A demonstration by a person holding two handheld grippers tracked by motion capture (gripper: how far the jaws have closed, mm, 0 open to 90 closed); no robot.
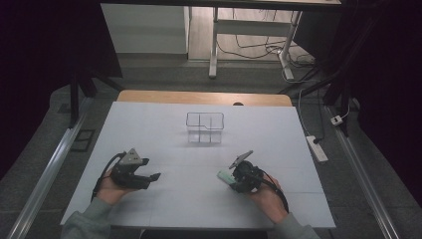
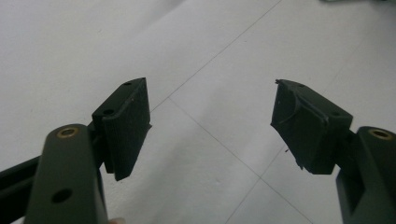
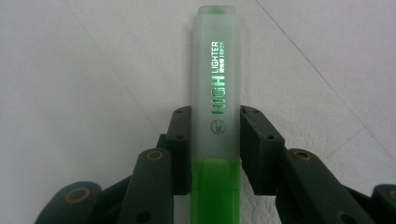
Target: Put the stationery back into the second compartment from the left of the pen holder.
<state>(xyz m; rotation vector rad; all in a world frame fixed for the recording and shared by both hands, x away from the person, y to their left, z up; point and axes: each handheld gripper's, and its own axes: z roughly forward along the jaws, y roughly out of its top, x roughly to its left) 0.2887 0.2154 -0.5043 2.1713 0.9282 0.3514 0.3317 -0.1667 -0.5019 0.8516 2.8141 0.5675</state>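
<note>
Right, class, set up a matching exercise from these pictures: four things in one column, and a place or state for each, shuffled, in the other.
Things:
1. left gripper
2. right gripper
3. highlighter
4. clear organiser

States:
A. green, held between two jaws
B. stands toward the far side of the table
C. jaws apart, nothing between them
D. shut on a pen

Pairs: 1-C, 2-D, 3-A, 4-B

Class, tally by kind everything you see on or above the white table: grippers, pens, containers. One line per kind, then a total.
Grippers: 2, the left gripper open, the right gripper shut
Highlighters: 1, the green highlighter in the right gripper
Containers: 1, the clear divided box
Total: 4
</note>
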